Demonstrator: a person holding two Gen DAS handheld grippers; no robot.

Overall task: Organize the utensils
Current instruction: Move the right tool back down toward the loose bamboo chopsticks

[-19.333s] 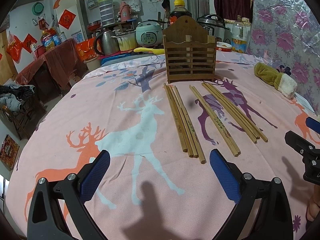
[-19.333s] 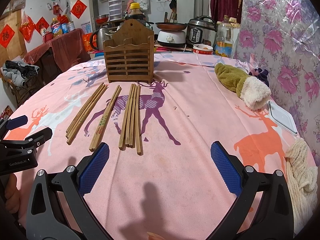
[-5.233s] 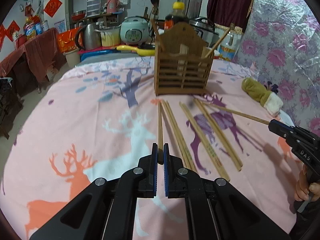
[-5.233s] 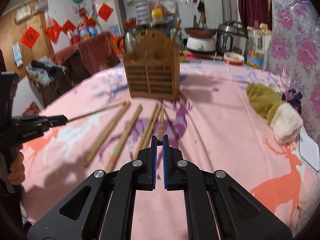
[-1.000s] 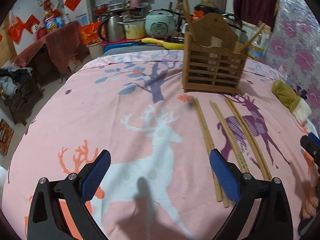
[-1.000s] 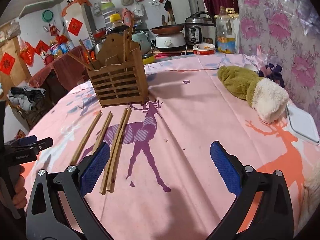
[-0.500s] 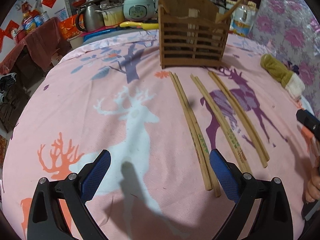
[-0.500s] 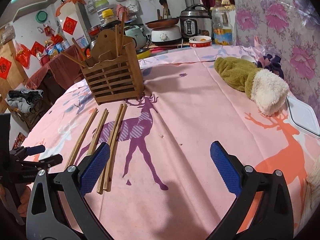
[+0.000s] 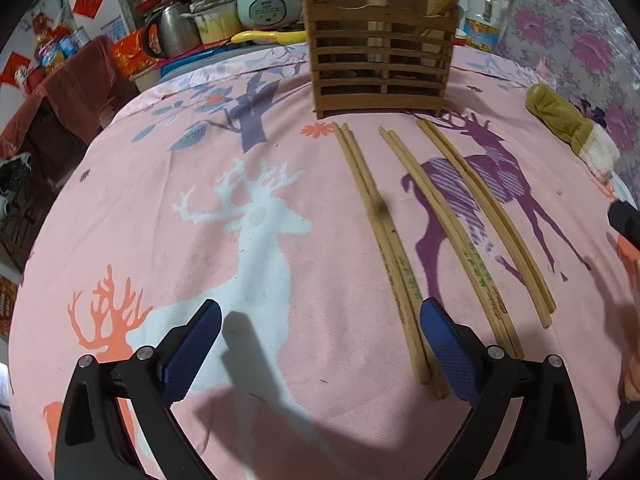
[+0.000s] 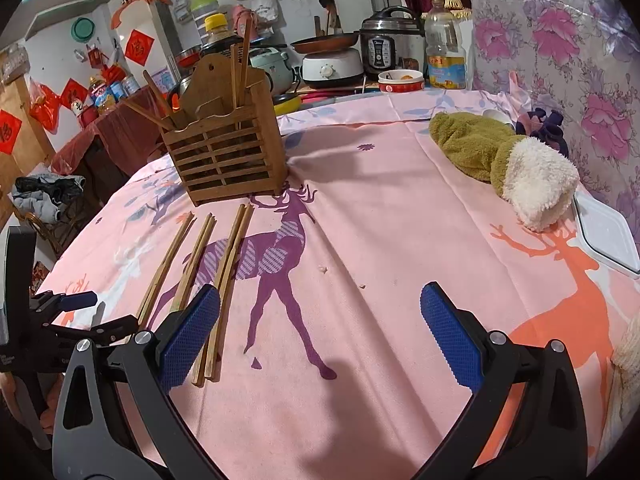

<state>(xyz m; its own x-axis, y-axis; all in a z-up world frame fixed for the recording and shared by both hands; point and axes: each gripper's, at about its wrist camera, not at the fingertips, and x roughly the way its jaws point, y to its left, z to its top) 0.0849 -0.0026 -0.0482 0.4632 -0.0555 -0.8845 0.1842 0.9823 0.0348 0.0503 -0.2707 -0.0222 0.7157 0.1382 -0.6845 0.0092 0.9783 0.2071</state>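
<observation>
Standing near the far edge of the table, the holder is a slatted wooden box with a peaked back board and a divider that splits it into compartments. From the right wrist view the holder carries several chopsticks: two lean out of its left compartment toward the left, and two stand nearly upright in the right one; how deep they reach is hidden by the slats. On the cloth in front of it lie three pairs of chopsticks, side by side and slightly apart, their far tips just short of the holder's base, running toward the near edge. The left gripper hangs over the near part of the table with its jaws spread wide and nothing between them; its right pad sits just beside the near end of the leftmost pair. The right gripper is likewise spread wide and empty, its left pad over the near ends of the chopsticks. A plush toy lies by the right edge, with a white lid just beyond it.
</observation>
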